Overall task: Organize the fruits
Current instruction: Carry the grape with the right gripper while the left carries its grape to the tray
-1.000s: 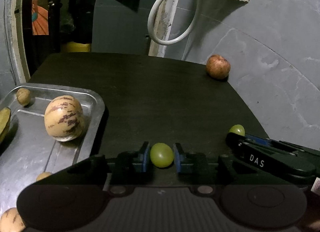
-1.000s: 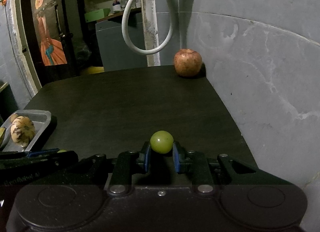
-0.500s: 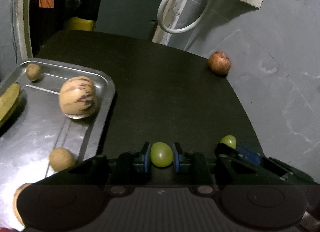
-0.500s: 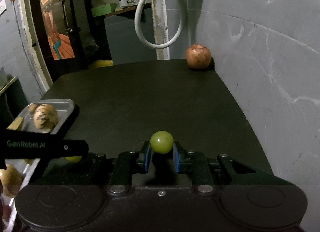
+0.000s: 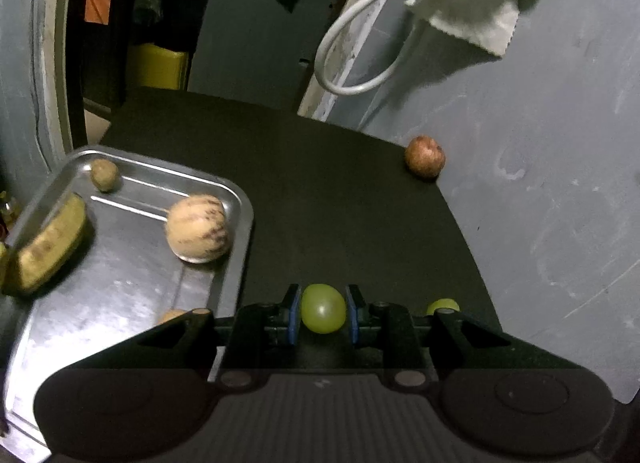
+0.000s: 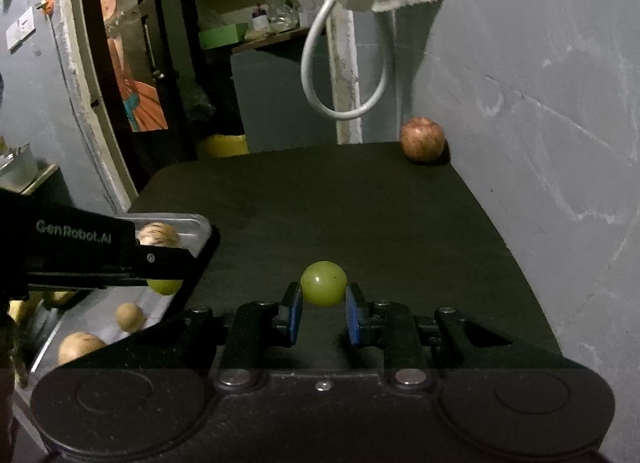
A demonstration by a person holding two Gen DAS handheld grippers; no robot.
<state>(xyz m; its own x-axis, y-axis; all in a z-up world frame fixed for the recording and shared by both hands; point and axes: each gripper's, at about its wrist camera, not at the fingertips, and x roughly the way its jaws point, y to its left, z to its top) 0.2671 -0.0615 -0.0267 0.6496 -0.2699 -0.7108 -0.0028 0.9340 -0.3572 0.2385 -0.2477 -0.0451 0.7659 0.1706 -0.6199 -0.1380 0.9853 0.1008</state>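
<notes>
My left gripper is shut on a green grape and holds it above the dark table beside the right rim of a metal tray. The tray holds a striped pepino melon, a banana and small brown fruits. My right gripper is shut on a second green grape; it peeks out in the left wrist view. The left gripper's body shows at the left with its grape. A red apple sits at the table's far right corner.
A grey wall runs along the table's right edge. A white cable loop and a cloth hang at the back. The tray lies at the table's left side. A yellow bin stands behind the table.
Both grippers have risen with their grapes. The left one has moved left, closer to the tray, which now shows more from above.
</notes>
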